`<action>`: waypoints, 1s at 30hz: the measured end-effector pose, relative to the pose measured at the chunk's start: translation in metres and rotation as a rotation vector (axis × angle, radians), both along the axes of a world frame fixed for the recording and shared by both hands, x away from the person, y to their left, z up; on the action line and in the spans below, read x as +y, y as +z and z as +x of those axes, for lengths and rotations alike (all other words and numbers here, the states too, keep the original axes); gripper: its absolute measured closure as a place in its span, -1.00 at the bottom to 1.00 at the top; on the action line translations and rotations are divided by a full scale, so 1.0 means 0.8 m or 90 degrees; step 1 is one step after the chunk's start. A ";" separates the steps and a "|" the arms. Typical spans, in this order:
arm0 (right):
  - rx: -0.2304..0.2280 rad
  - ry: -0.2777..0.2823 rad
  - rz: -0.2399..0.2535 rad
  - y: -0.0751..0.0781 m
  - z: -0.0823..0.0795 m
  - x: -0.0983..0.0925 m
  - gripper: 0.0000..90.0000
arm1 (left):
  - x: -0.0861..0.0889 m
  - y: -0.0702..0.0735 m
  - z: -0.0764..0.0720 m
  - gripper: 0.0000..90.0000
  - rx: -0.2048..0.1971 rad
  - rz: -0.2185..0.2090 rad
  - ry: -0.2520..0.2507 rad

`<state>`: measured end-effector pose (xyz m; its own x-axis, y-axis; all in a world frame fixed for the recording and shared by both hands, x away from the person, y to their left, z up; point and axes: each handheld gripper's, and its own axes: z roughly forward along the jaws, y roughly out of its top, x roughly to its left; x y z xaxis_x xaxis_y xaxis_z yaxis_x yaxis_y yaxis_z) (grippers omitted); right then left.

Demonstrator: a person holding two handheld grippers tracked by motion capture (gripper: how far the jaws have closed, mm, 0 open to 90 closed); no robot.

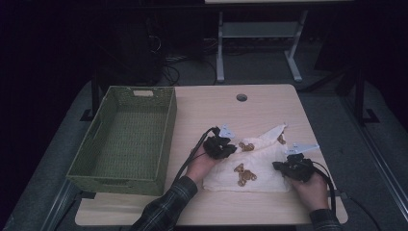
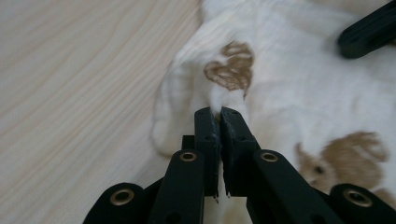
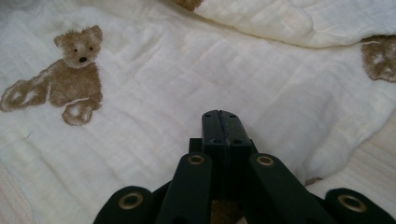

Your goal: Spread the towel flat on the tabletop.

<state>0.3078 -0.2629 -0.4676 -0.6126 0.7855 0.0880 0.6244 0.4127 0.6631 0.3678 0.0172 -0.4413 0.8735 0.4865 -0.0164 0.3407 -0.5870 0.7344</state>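
Ahead of the left gripper (image 2: 219, 112), its jaws pinched together on a fold, the white cloth (image 1: 260, 159) rises in soft ridges that block any low pass forward; to the left of those jaws bare table (image 2: 79, 84) lies open. A black jaw of the other gripper crosses the upper right corner of that view, apart from the tips. Before the right gripper (image 3: 219, 114), jaws pressed together over the cloth, flat fabric runs to a raised fold across the top. Off to the far left of both grippers the green basket (image 1: 122, 139) walls that side of the table; beyond the cloth the tabletop is open.
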 end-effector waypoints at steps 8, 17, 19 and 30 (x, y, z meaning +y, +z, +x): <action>0.003 -0.002 -0.001 0.001 0.000 0.001 1.00 | -0.036 0.001 -0.062 0.90 0.000 0.007 -0.099; 0.003 -0.001 -0.001 0.000 0.000 0.000 1.00 | -0.034 0.008 -0.068 0.57 0.004 -0.017 -0.113; 0.001 0.000 0.000 0.000 0.000 0.000 1.00 | -0.021 0.020 -0.055 0.57 -0.006 -0.030 -0.087; 0.001 -0.001 0.002 0.000 0.000 0.000 1.00 | 0.001 -0.003 0.009 0.32 0.031 -0.049 -0.024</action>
<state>0.3078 -0.2630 -0.4678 -0.6109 0.7865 0.0907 0.6261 0.4097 0.6634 0.3754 0.0181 -0.4437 0.8884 0.4488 -0.0961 0.3563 -0.5424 0.7608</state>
